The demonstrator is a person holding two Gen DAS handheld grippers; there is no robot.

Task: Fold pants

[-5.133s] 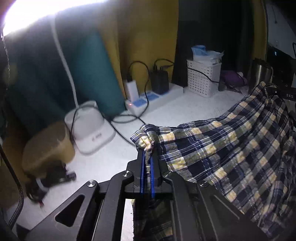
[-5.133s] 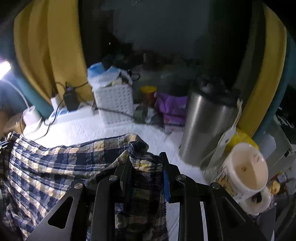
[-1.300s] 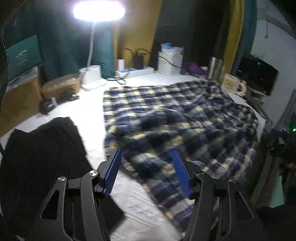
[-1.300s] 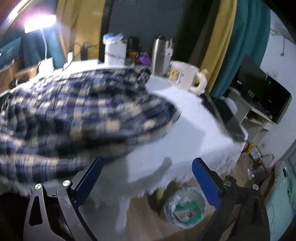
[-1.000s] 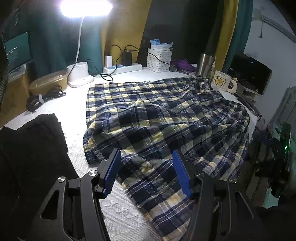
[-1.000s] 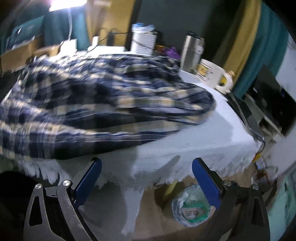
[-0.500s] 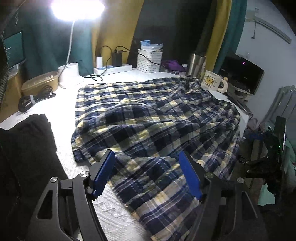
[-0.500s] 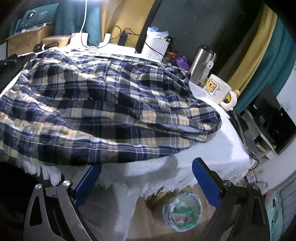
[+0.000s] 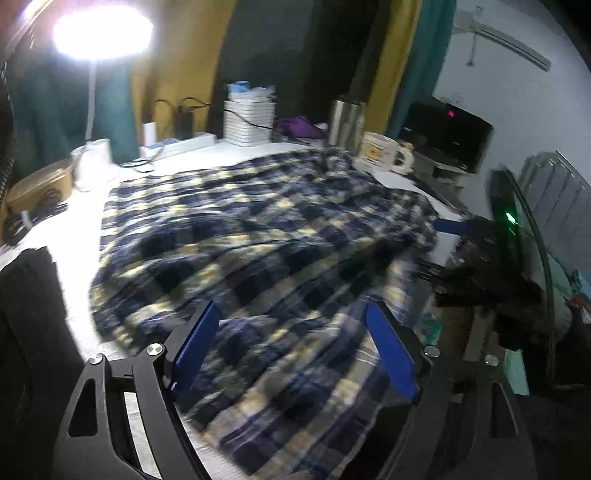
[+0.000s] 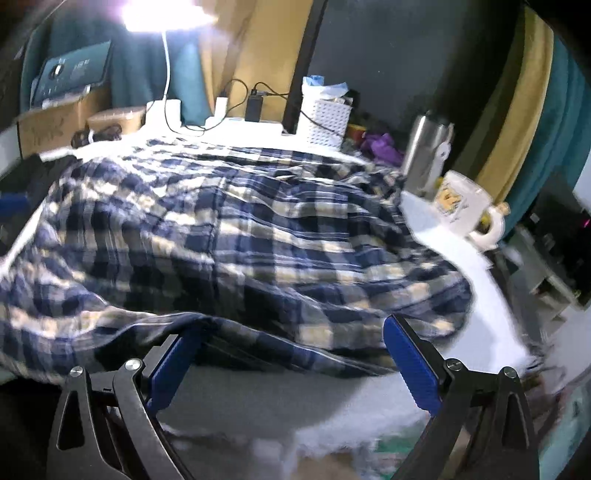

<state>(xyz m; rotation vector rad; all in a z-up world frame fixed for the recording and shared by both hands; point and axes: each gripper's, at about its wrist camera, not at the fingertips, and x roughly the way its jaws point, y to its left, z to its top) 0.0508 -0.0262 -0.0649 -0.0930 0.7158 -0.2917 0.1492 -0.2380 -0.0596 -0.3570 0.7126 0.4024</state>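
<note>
In the lower part of the left wrist view, the left gripper (image 9: 291, 343) hangs over the near hem of the plaid pants (image 9: 258, 236) with its jaws opening; cloth shows in the gap between the blue pads (image 9: 195, 339), but they stand clear of it and grip nothing. In the lower part of the right wrist view, the right gripper (image 10: 291, 354) is likewise spread wide and empty, its pads on either side of the near edge of the pants (image 10: 236, 236), where the fabric droops over the front of the white-covered tabletop (image 10: 476, 269). Both seem released so that the garment can settle flat before a fresh grasp for the next fold.

The pants fill the middle of both frames, spread broad over the tabletop, still rumpled along the right side. A dark garment (image 9: 26, 295) lies at the left edge of the left view, set apart from the work.

Farther back, toward the upper right, a mug (image 10: 465, 206) and a steel tumbler (image 10: 424, 147) stand just beside the cloth's far corner. A white basket (image 10: 325, 122), a power strip (image 9: 181, 144) and a bright lamp (image 9: 103, 33) line the back edge, likely kept clear of the folding area.
</note>
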